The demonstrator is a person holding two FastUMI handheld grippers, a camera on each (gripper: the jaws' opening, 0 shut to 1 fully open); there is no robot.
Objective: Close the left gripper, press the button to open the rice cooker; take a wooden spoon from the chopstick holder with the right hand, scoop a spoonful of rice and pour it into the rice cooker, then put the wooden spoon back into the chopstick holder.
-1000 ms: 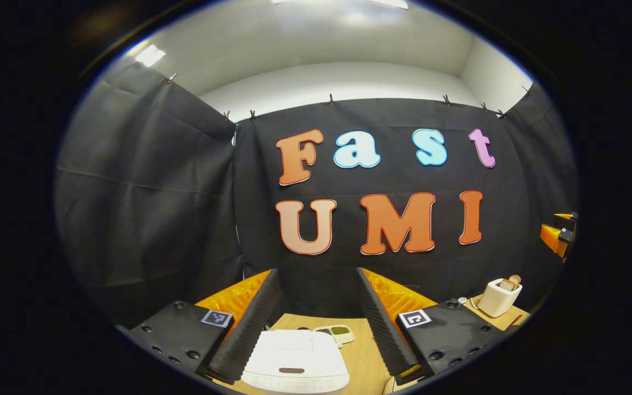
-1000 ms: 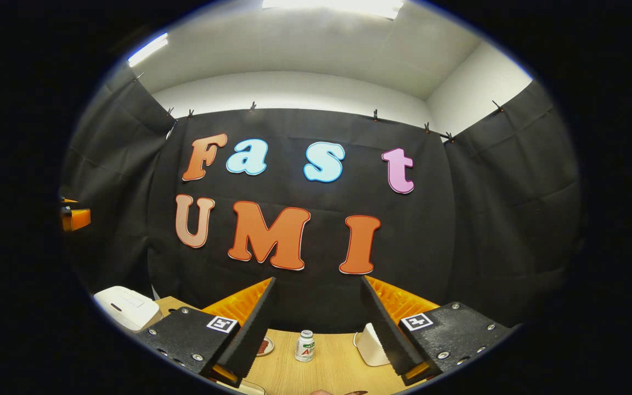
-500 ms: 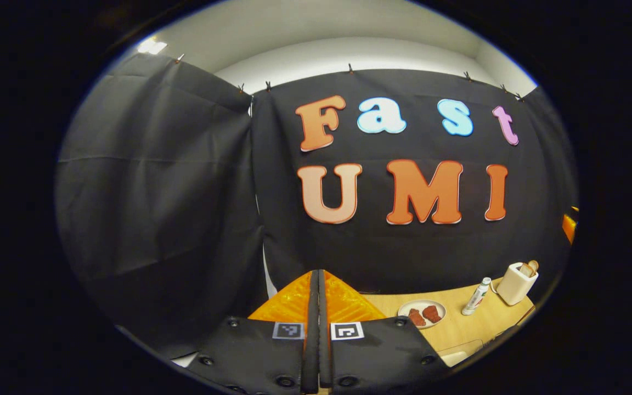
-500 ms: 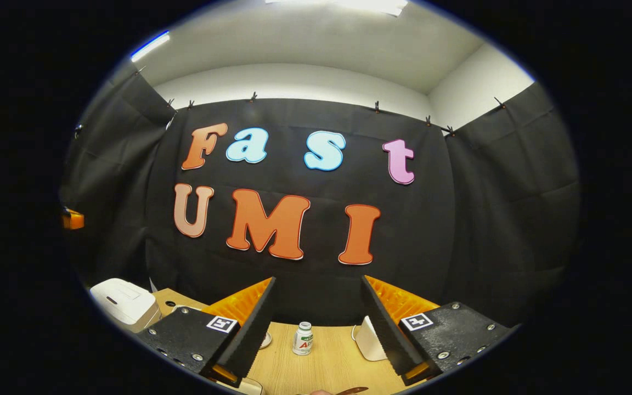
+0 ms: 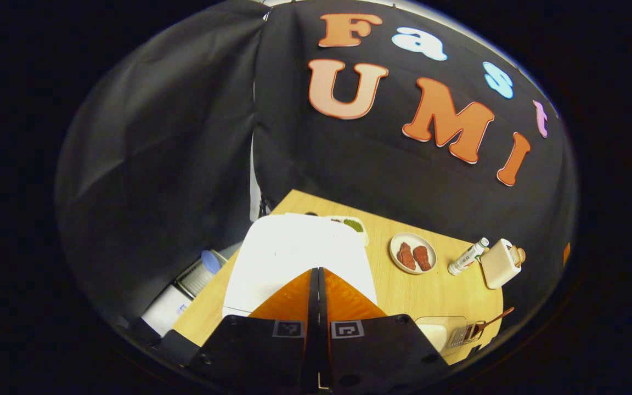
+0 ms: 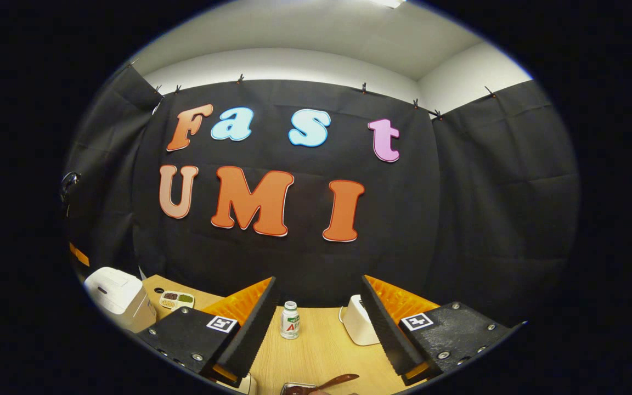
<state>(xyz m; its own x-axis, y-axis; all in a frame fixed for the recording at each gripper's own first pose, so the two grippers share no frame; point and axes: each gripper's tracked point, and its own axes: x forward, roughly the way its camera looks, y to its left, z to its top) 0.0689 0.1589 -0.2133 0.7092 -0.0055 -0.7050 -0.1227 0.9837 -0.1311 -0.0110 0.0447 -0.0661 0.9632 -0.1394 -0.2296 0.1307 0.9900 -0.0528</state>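
In the left gripper view my left gripper (image 5: 317, 270) is shut with nothing between its fingers. It hangs above the white rice cooker (image 5: 299, 255), whose lid is down. A wooden spoon (image 5: 492, 319) leans out of the chopstick holder (image 5: 463, 333) at the table's near right. A pale container (image 5: 438, 331) stands beside the holder; I cannot tell what is in it. My right gripper (image 6: 318, 278) is open and empty above the table. The rice cooker (image 6: 114, 292) sits far to its left, and the wooden spoon (image 6: 339, 379) lies just below its fingers.
A plate of red pieces (image 5: 413, 256), a small bottle (image 5: 467, 256) and a toaster (image 5: 500, 263) stand on the wooden table (image 5: 404, 291). A divided dish (image 6: 176, 299) lies behind the cooker. A blue-capped item (image 5: 210, 261) sits off the table's left edge.
The left gripper has shut and tipped down, and now looks onto the rice cooker's lid. The right gripper stays open and has tilted slightly lower toward the table.
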